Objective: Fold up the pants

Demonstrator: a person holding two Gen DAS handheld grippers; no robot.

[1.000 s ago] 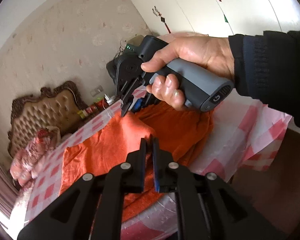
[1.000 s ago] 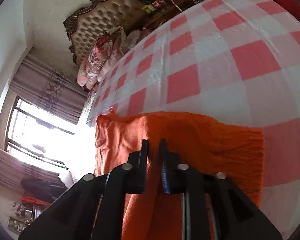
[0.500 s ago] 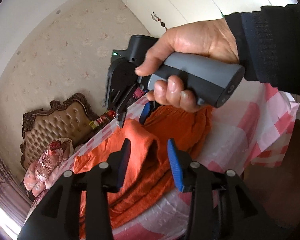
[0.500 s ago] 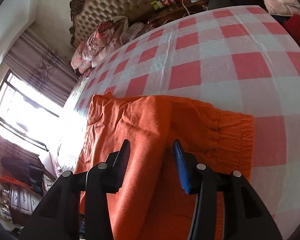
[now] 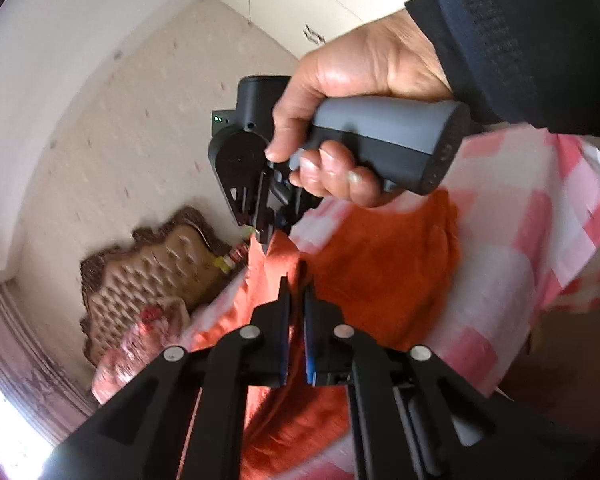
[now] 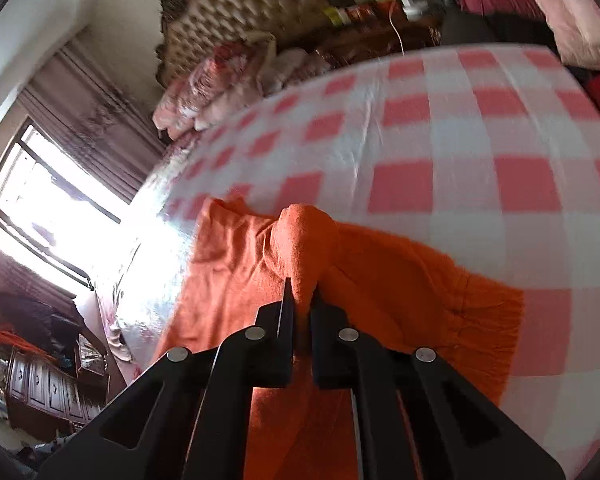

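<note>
Orange pants [image 5: 384,276] lie on a table with a pink and white checked cloth [image 5: 540,216]. My left gripper [image 5: 296,292] is shut on a raised ridge of the orange fabric. In the left wrist view a hand holds my right gripper [image 5: 265,240], which is shut on the same ridge further along. In the right wrist view my right gripper [image 6: 301,296] pinches a lifted fold of the pants [image 6: 400,280] above the checked cloth [image 6: 460,184]. The elastic waistband shows at the right of that view.
A tufted brown headboard [image 6: 260,4] with pink bedding stands beyond the table. A bright window [image 6: 40,204] with curtains is at the left. A dark wooden dresser [image 6: 52,388] stands below it. A nightstand with bottles [image 6: 364,12] is at the back.
Both grippers were shut a second ago, opened wide half a second ago, and are now shut again on a pinched ridge of the pants, which is lifted off the cloth.
</note>
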